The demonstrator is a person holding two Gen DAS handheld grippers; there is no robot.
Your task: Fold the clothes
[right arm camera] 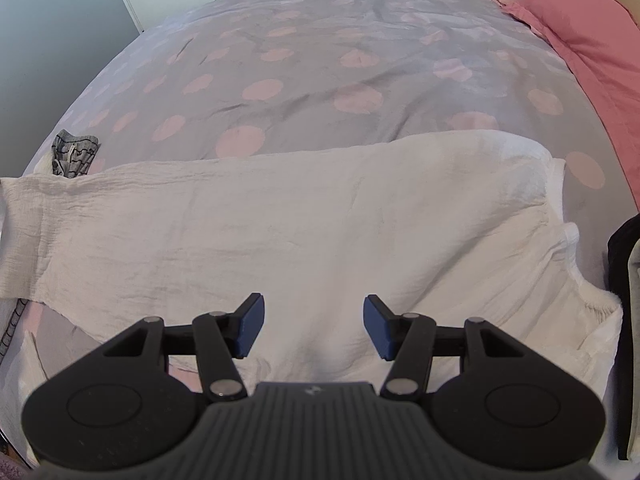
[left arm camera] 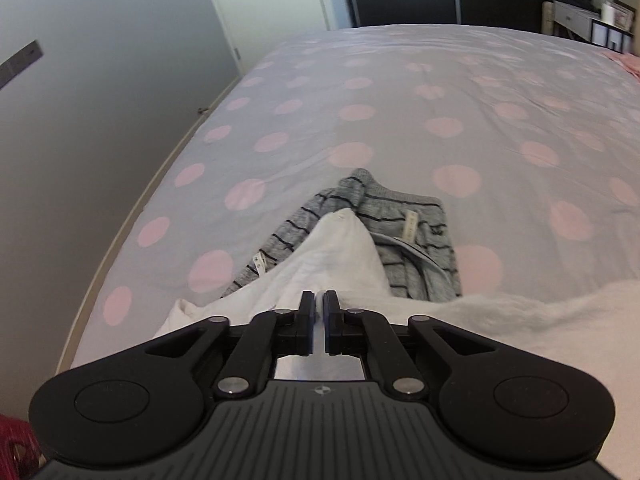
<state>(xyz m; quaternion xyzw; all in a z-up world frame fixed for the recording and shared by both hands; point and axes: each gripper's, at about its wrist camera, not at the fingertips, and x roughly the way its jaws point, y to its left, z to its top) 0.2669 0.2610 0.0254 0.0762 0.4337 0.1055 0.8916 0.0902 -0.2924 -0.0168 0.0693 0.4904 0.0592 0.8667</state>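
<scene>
White garment (left arm camera: 336, 256) — left hand-held gripper (left arm camera: 319, 304) pinching

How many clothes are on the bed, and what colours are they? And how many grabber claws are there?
White clothes: 1, the white garment spread across the bed.
Grey striped clothes: 1, the striped garment.
Grabber claws: 2, the left gripper pinching the white cloth, and the right gripper open above it.
Total: 4 things.
</scene>
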